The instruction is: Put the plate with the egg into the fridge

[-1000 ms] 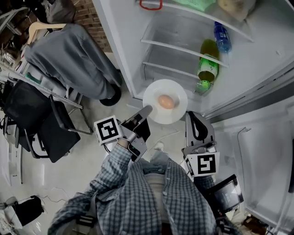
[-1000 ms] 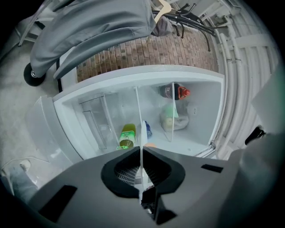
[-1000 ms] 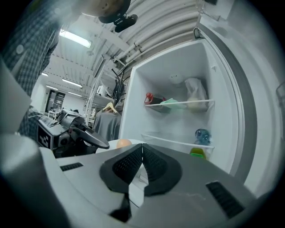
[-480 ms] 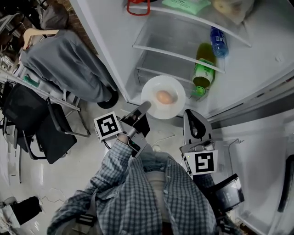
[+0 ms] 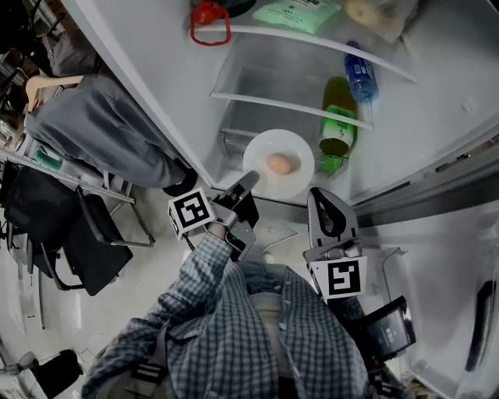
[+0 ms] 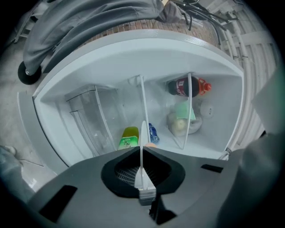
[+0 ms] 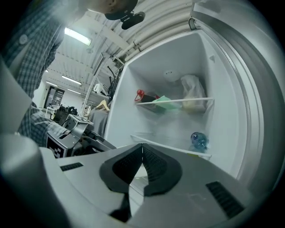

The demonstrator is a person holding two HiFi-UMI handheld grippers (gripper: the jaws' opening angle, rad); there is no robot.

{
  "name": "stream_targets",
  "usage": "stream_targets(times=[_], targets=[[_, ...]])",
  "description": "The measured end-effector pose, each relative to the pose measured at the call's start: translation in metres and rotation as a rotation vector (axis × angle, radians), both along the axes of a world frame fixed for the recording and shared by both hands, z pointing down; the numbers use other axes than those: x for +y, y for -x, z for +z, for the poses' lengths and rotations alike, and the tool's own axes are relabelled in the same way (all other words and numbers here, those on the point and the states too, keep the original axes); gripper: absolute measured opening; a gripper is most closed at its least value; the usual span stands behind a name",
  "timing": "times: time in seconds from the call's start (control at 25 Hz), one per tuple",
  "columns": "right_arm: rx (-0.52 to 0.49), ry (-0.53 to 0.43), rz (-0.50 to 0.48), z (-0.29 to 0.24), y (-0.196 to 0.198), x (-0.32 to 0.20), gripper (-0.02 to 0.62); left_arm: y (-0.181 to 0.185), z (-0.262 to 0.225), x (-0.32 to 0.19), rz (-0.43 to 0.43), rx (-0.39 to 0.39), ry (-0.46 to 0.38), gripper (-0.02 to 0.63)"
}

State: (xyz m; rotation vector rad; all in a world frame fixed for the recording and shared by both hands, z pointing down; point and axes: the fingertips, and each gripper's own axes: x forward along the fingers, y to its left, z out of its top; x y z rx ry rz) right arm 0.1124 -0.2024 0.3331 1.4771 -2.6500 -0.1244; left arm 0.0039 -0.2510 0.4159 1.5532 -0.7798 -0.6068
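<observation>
A white plate (image 5: pixel 292 178) with a brown egg (image 5: pixel 279 163) on it hangs level in front of the open fridge's lower shelf (image 5: pixel 290 104). My left gripper (image 5: pixel 251 180) is shut on the plate's near left rim. In the left gripper view the plate (image 6: pixel 142 138) shows edge-on as a thin white line between the closed jaws of that gripper (image 6: pixel 142 149), with the egg (image 6: pixel 151 144) peeking beside it. My right gripper (image 5: pixel 316 194) is just below the plate's right side, shut with nothing in it; its jaws (image 7: pixel 142 145) meet in the right gripper view.
Inside the fridge lie a green bottle (image 5: pixel 337 128), a blue bottle (image 5: pixel 359 74), a red-capped bottle (image 6: pixel 187 87), a green packet (image 5: pixel 298 12) and a bagged item. A grey-covered chair (image 5: pixel 109 125) and a black chair (image 5: pixel 70 226) stand at left. The fridge door (image 5: pixel 437 257) hangs open at right.
The left gripper has carried the plate with the egg a little farther toward the fridge's lower shelf. The right gripper followed beside it, still shut and holding nothing.
</observation>
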Motion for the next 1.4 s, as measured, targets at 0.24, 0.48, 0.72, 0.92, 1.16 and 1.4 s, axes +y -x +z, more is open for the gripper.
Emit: stream_targets(times=[0.24,0.48,0.72,0.92,1.16,1.4], targets=[[0.005,0.004,0.057,-0.002,-0.006,-0.018,0.006,-0.002,0.022,-0.034,0.029,-0.061,0.027,0.018],[0.003,0.011,0.101,-0.002,-0.008,-0.030,0.006,-0.006,0.040,-0.058,0.033,-0.055,0.056,0.018],[0.012,0.022,0.103,0.003,-0.002,-0.038,0.006,-0.013,0.049,-0.083,0.033,-0.057,0.057,0.018],[0.010,0.036,0.112,0.006,0.002,-0.043,0.006,-0.014,0.053,-0.105,-0.002,-0.071,0.056,0.018],[0.017,0.042,0.114,0.008,0.006,-0.046,0.006,-0.016,0.062,-0.127,-0.058,-0.077,0.090,0.018],[0.018,0.055,0.130,0.012,0.002,-0.050,0.006,-0.020,0.070,-0.147,-0.091,-0.046,0.120,0.018]])
